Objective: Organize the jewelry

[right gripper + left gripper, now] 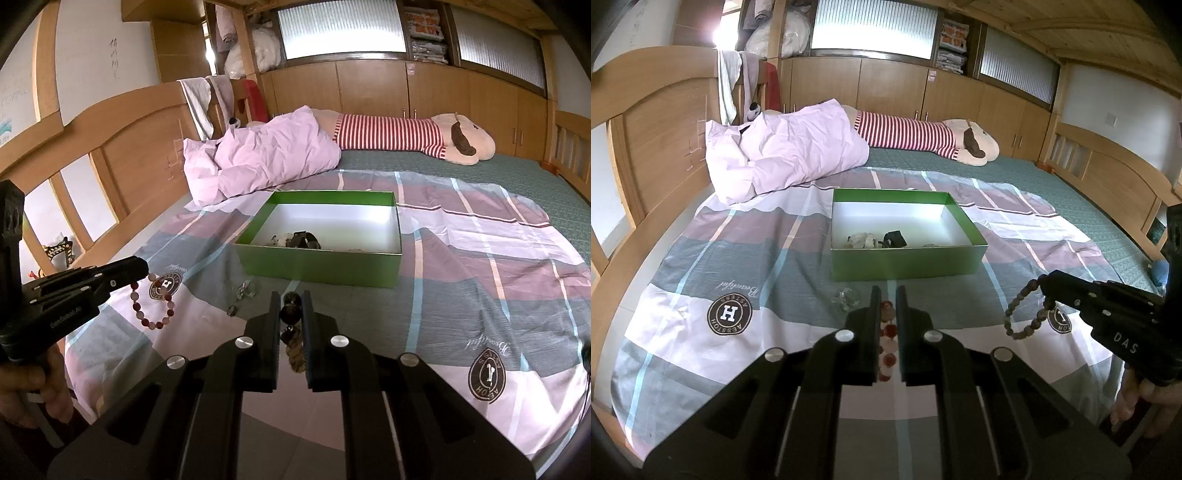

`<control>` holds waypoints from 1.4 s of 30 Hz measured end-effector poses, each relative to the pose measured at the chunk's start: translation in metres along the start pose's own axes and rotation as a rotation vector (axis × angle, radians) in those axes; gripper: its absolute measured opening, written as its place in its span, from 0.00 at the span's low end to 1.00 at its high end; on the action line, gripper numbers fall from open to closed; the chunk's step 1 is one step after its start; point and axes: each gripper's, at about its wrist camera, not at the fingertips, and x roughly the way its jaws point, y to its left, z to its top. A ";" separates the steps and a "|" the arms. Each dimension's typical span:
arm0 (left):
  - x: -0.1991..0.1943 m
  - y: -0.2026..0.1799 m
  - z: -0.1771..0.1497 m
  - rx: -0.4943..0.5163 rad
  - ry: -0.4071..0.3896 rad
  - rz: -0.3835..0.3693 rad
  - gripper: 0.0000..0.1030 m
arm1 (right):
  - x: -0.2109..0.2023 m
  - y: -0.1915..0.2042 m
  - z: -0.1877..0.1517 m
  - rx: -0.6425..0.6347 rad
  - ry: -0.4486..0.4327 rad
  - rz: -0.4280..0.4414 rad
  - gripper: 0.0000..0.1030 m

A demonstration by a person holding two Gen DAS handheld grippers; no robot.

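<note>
Before green box (pixel 905 260) | left gripper (pixel 887 295) pinches red bracelet (pixel 888 332) | right gripper (pixel 290 299) pinches brown bracelet (pixel 290 312)

I saw a wide bed (pixel 1015 173) with a curved wooden headboard (pixel 661 122) on the left. A checked sheet (pixel 738 258) lay across its green mattress, with a crumpled pink pillow (pixel 783 147) and a striped plush dog (pixel 923 136) behind. Wooden cabinets (pixel 886 88) lined the far wall beneath frosted windows (pixel 875 27) letting in daylight.

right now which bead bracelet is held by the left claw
The red and pink bracelet, dangling from the left claw. The brown wooden-bead bracelet hangs from the right claw.
</note>
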 end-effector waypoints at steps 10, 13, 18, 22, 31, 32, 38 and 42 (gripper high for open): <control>0.000 -0.002 0.000 0.003 0.005 -0.003 0.08 | 0.002 0.001 -0.001 -0.005 0.006 0.003 0.10; 0.000 -0.002 0.000 0.004 0.004 -0.002 0.08 | 0.002 0.001 -0.001 -0.004 0.004 0.002 0.10; 0.000 -0.002 0.000 0.005 0.004 -0.004 0.08 | 0.002 0.001 -0.001 -0.006 0.005 0.003 0.10; 0.001 -0.002 0.000 0.005 0.005 -0.004 0.08 | 0.002 0.001 -0.001 -0.005 0.005 0.003 0.10; 0.001 -0.003 -0.001 0.007 0.006 -0.003 0.08 | 0.002 0.001 -0.001 -0.006 0.004 0.003 0.10; 0.001 -0.002 -0.001 0.006 0.005 -0.002 0.08 | 0.003 0.001 -0.001 -0.006 0.005 0.003 0.10; 0.001 -0.003 -0.001 0.007 0.005 -0.002 0.08 | 0.003 0.001 -0.001 -0.005 0.006 0.003 0.10; 0.001 -0.003 -0.001 0.007 0.007 -0.002 0.08 | 0.003 0.002 0.000 -0.006 0.005 0.003 0.10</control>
